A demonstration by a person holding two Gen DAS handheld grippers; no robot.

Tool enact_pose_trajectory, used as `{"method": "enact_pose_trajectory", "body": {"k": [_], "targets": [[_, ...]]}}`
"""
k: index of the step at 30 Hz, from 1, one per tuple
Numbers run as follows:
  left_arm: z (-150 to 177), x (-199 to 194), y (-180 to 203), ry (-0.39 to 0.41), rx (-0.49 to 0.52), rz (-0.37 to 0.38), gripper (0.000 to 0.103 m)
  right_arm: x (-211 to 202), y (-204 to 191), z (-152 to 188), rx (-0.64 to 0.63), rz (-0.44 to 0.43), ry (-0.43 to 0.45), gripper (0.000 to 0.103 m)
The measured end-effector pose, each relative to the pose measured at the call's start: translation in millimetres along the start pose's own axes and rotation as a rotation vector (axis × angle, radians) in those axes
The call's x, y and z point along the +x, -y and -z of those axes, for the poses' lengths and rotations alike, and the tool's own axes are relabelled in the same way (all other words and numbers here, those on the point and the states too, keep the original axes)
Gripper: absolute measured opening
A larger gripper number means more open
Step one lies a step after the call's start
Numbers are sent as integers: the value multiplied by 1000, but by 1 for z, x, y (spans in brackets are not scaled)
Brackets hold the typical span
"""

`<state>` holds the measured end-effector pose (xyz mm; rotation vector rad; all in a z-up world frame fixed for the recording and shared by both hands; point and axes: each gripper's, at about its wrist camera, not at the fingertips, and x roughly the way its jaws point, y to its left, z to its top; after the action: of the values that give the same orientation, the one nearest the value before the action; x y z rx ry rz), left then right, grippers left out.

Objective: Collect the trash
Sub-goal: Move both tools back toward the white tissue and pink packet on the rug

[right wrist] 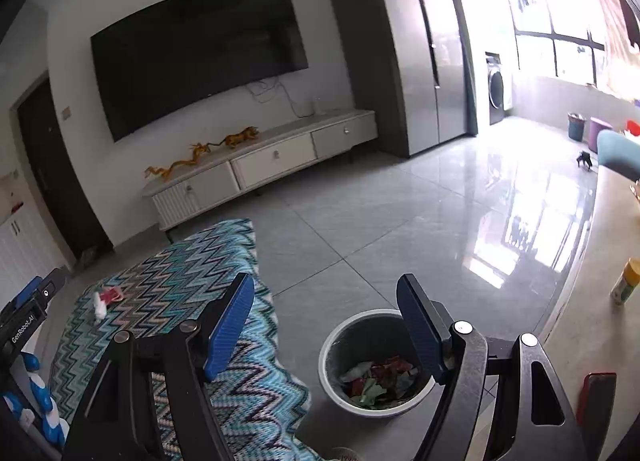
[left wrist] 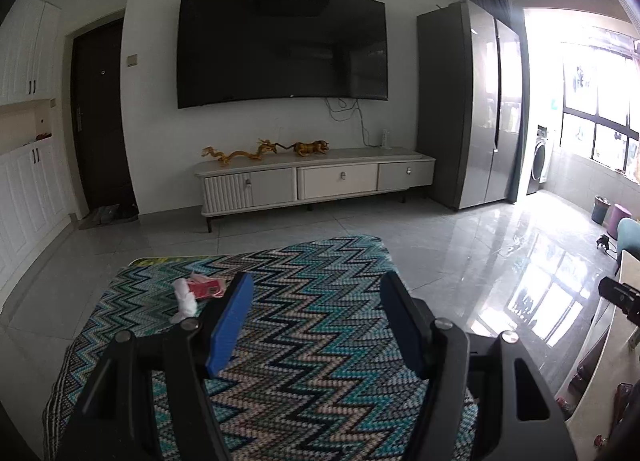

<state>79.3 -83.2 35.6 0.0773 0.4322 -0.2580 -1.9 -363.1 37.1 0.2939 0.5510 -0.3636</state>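
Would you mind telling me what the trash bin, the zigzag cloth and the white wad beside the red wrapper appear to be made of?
The trash bin looks like smooth grey plastic with a paler rolled rim, faintly shiny. The zigzag cloth seems to be a woven or knitted textile: matte, with visible stitch texture. The white wad is probably crumpled tissue paper, soft and creased; the red wrapper looks like glossy plastic film, though it is too small to be sure.

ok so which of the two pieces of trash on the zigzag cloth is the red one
The flat red wrapper is the red one, lying farther back on the cloth. The crumpled tissue touching its near left edge is white.
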Motion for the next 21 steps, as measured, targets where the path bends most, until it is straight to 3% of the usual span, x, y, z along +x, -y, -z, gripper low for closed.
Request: {"method": "enact_pose_trajectory", "body": {"k": [8, 12, 21], "targets": [[4, -12, -50, -11, -32, -44, 65, -22, -44, -8, -96, -38, 29, 73], [-3, -14, -96, -2, -74, -94, 65, -35, -77, -19, -160, -87, 45, 73], [-10, -4, -222, -21, -272, -203, 65, -20, -172, -66, -218, -385, 19, 73]]}}
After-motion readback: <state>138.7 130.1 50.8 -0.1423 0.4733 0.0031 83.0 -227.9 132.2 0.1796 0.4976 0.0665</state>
